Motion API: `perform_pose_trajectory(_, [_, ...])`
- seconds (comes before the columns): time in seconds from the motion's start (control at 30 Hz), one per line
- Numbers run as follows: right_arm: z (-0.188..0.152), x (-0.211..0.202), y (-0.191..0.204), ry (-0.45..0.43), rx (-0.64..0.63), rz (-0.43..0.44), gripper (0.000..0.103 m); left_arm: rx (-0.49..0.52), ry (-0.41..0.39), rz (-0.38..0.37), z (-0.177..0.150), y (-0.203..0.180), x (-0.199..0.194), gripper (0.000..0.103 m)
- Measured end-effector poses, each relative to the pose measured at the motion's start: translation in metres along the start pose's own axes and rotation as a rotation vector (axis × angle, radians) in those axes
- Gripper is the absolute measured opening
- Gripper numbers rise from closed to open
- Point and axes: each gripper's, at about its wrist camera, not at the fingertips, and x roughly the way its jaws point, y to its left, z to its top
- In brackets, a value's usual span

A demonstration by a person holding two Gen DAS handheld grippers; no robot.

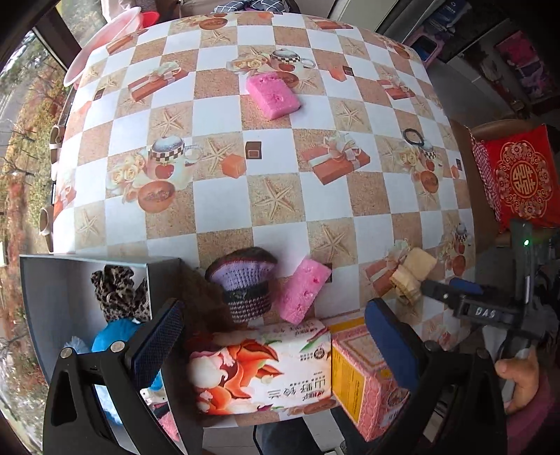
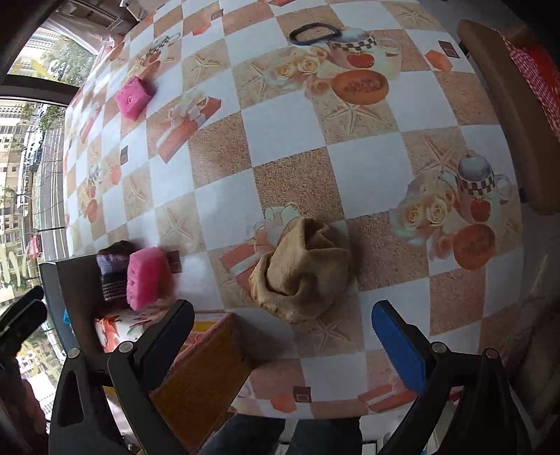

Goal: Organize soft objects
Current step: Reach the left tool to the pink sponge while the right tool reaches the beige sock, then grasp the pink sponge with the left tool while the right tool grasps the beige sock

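Note:
My left gripper (image 1: pixel 276 336) is open above a flowered tissue pack (image 1: pixel 262 371) and a pink-and-yellow box (image 1: pixel 364 371). Behind the pack stand a knitted purple hat (image 1: pixel 245 283) and a pink sponge (image 1: pixel 302 290). A second pink sponge (image 1: pixel 273 94) lies far across the table. A grey box (image 1: pixel 63 297) at the left holds a leopard scrunchie (image 1: pixel 119 290) and a blue fluffy item (image 1: pixel 115 336). My right gripper (image 2: pixel 283 329) is open, just short of a beige crumpled cloth (image 2: pixel 304 273), which also shows in the left wrist view (image 1: pixel 413 273).
A black hair tie (image 2: pixel 315 33) lies far on the checkered tablecloth (image 2: pixel 280 157). A pink basin (image 1: pixel 105 38) sits at the far left corner. A chair with a red cushion (image 1: pixel 521 178) stands to the right of the table.

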Motion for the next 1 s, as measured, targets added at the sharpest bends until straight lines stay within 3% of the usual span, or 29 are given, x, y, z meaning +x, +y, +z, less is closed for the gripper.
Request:
perform_pose_trajectory(0.27, [0.004, 0.051, 0.011, 0.012, -0.130, -0.117, 0.102, -0.078, -0.013, 0.026, 0.109, -0.014, 0.040, 0.103])
perform_pose_trajectory(0.5, [-0.003, 0.062, 0.020, -0.040, -0.282, -0.272, 0.103, -0.233, -0.026, 0.103, 0.192, -0.008, 0.098, 0.103])
perform_pose_trajectory(0.7, [-0.004, 0.060, 0.019, -0.041, -0.289, -0.270, 0.103, -0.308, -0.029, 0.177, 0.219, 0.000, 0.133, 0.099])
perform_pose_trajectory(0.9, [-0.008, 0.058, 0.014, -0.058, -0.381, -0.276, 0.102, -0.338, 0.018, 0.148, 0.222, 0.009, 0.143, 0.097])
perform_pose_trajectory(0.97, [-0.009, 0.052, 0.010, -0.067, -0.390, -0.274, 0.095, -0.320, 0.043, 0.140, 0.225, 0.011, 0.143, 0.095])
perform_pose_trajectory(1.0, [-0.012, 0.047, 0.005, -0.080, -0.391, -0.274, 0.084, -0.303, 0.042, 0.140, 0.226, 0.010, 0.142, 0.092])
